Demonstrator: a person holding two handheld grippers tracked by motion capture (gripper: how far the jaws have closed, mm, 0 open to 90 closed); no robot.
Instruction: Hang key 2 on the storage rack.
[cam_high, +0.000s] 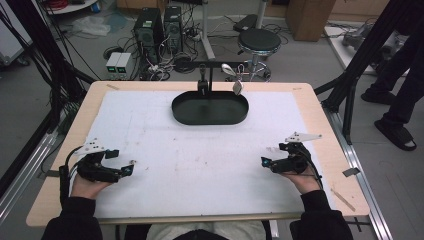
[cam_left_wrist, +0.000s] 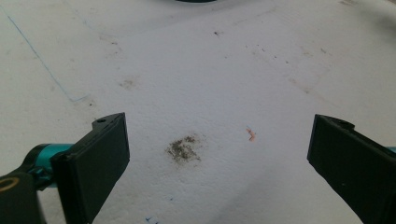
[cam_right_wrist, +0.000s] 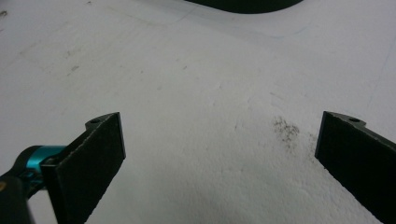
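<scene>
From the high view, the left gripper (cam_high: 120, 162) and right gripper (cam_high: 272, 161) are resting near the table's front, well apart from the black oval metal tray (cam_high: 210, 108) with its hanging spoons, probably the task's thing. In both gripper views the jaws are standing spread, holding nothing above the stained white foam sheet (cam_left_wrist: 196, 70). A hasty reach could be knocking the spoons.

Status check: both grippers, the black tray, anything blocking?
Left gripper open, empty. Right gripper open, empty. Black tray at far edge, untouched. White mat between: stains only.
</scene>
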